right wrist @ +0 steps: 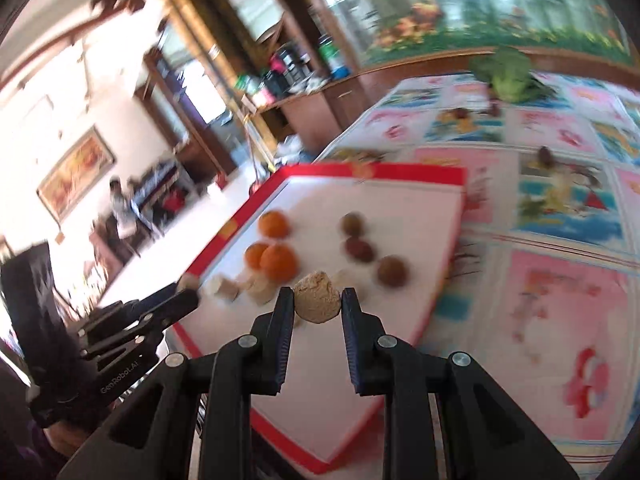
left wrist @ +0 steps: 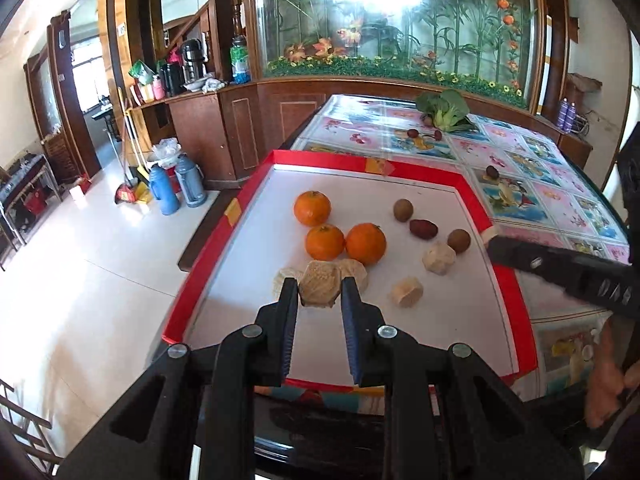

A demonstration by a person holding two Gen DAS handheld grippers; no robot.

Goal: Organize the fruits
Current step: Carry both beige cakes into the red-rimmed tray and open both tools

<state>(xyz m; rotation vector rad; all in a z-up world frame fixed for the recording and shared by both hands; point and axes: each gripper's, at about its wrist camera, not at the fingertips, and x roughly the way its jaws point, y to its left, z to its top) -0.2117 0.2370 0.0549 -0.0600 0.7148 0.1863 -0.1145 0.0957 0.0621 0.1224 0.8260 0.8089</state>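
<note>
A white board with a red rim (left wrist: 476,196) lies on the table. On it are three oranges (left wrist: 312,208), two kiwis (left wrist: 403,210), a dark red fruit (left wrist: 423,228) and several beige peeled fruit pieces (left wrist: 439,258). My left gripper (left wrist: 320,294) is shut on one beige piece (left wrist: 320,288) at the board's near left. My right gripper (right wrist: 317,304) is shut on a beige lump (right wrist: 318,298), held over the board (right wrist: 400,216). The right wrist view is blurred. The oranges (right wrist: 278,262) and kiwis (right wrist: 393,271) lie beyond it.
The table has a picture-patterned cloth (left wrist: 520,168) with a leafy green vegetable (left wrist: 444,110) and small dark fruits (left wrist: 492,172) at the far end. A wooden cabinet and planter wall (left wrist: 380,40) stand behind. Thermos flasks (left wrist: 176,188) are on the floor at left.
</note>
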